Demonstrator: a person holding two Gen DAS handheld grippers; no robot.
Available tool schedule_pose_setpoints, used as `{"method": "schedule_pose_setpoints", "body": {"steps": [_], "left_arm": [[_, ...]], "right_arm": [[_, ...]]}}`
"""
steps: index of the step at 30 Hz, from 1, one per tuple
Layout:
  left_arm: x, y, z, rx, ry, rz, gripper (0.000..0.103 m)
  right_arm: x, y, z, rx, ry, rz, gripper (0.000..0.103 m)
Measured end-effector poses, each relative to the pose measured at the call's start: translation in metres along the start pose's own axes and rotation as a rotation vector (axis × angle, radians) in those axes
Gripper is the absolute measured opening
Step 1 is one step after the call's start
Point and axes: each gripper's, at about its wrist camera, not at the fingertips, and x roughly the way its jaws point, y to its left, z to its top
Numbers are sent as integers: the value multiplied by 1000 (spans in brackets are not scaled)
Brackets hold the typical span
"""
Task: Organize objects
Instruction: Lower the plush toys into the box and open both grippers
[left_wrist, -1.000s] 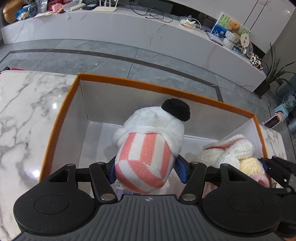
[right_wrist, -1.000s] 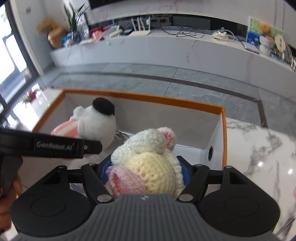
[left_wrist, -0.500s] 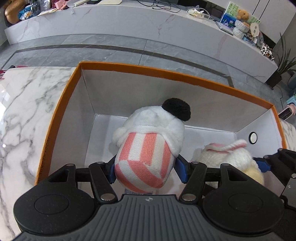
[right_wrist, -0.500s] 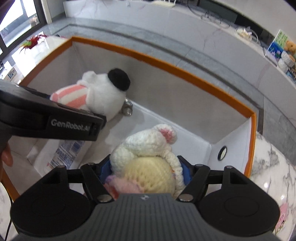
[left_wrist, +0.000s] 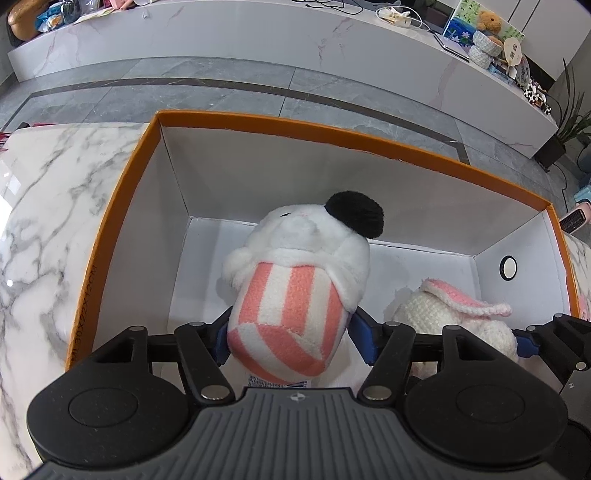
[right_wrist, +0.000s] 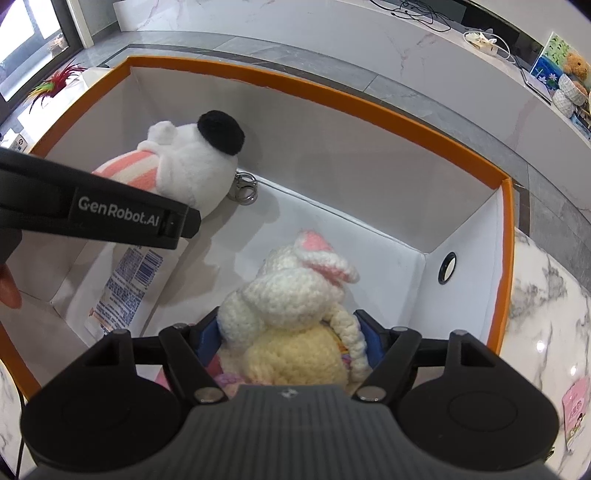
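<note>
An orange-rimmed white box (left_wrist: 295, 127) (right_wrist: 332, 96) stands on a marble table (left_wrist: 44, 206). My left gripper (left_wrist: 290, 332) reaches down into its left half. Between its blue pads is a white plush with a pink-striped body and a black ear (left_wrist: 291, 295). The jaws are opening while the pads still touch the plush's sides. My right gripper (right_wrist: 288, 339) is in the right half, shut on a cream and yellow crochet bunny (right_wrist: 295, 295) with pink ears. Each view shows the other toy and the other gripper beside its own.
A metal key ring (right_wrist: 243, 188) hangs from the plush near the box's back wall. A printed label (right_wrist: 125, 288) lies on the box floor. A round hole (right_wrist: 447, 267) marks the right wall. A pink card (right_wrist: 574, 413) lies on the table (right_wrist: 546, 302) at right.
Both grippers have tipped and sunk deeper into the box with their toys. The left jaws stand slightly wider around the striped plush than before.
</note>
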Motion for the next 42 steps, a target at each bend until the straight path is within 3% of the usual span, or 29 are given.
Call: {"method": "schedule_pose_setpoints", "body": {"steps": [10, 27, 42], "left_arm": [[-20, -8, 0, 29, -49, -17, 75], [-37, -6, -2, 48, -81, -3, 76], [-82, -11, -15, 100, -145, 20, 76]], "right_arm": [[-9, 14, 0, -37, -15, -19, 84], [-21, 13, -7, -49, -29, -78, 90], [-70, 21, -17, -34, -137, -99, 90]]}}
